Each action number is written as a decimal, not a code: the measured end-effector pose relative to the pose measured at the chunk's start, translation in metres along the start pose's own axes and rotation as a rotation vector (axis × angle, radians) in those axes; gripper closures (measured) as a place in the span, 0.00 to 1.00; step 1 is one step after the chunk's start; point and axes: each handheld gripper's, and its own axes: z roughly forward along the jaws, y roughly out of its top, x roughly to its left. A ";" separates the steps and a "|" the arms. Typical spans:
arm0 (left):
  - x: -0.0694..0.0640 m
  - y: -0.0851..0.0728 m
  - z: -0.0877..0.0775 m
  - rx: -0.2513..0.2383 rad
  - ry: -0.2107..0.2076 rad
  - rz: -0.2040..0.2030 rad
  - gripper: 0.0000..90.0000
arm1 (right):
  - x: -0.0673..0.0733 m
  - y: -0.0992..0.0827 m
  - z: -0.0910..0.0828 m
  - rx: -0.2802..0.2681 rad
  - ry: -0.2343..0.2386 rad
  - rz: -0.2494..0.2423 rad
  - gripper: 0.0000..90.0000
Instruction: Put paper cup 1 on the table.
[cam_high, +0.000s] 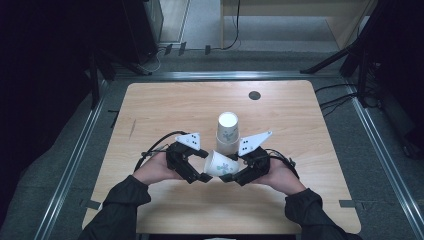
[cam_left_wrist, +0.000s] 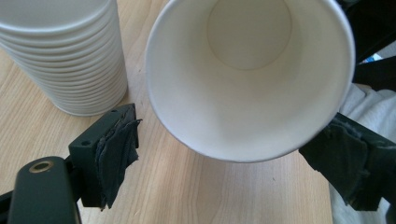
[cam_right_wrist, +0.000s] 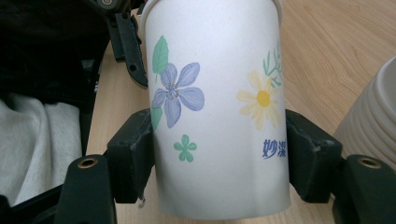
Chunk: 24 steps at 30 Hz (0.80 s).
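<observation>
Single cup (cam_high: 220, 163) is seen lying sideways above the desk (cam_high: 150, 110), between the two hand-held grippers, toward the near edge at mid-width. Cup stack (cam_high: 227, 132) stands upside down just behind it, nearer the desk centre.

Right hand-held gripper (cam_high: 226, 178): jaws are clamped on the cup's printed wall near its base; in the right gripper view both pads (cam_right_wrist: 133, 156) are pressed against the sides of the cup (cam_right_wrist: 217, 107). Left hand-held gripper (cam_high: 199, 177): jaws are spread wide at the cup's mouth; in the left gripper view the rim (cam_left_wrist: 250, 79) sits between the pads (cam_left_wrist: 116, 149) with clear gaps on both sides, nothing gripped.

Step judged: one cup has been separated from the stack and is carried by the right gripper alone, with the left gripper released. Next move probably calls for the cup to be turned upright and set down on bare desk clear of the stack (cam_left_wrist: 60, 51), without the wall being crushed.

Hard to make out:
- whether the cup rests on the desk or is held just above it
- stack count, cut off in both gripper views
- small dark disc (cam_high: 254, 95) near the far right corner, not identifiable
- printed text on the cup, partly cut off by the right pad
</observation>
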 end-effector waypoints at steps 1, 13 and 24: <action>0.000 -0.001 0.001 -0.009 0.000 -0.002 0.14 | 0.000 0.000 0.000 0.000 0.001 0.001 0.36; -0.001 -0.003 0.002 -0.124 -0.049 -0.030 0.16 | 0.000 0.000 0.006 -0.011 0.040 0.010 0.36; 0.001 -0.003 -0.002 -0.141 -0.082 -0.037 0.25 | 0.001 0.001 0.007 -0.012 0.050 0.015 0.37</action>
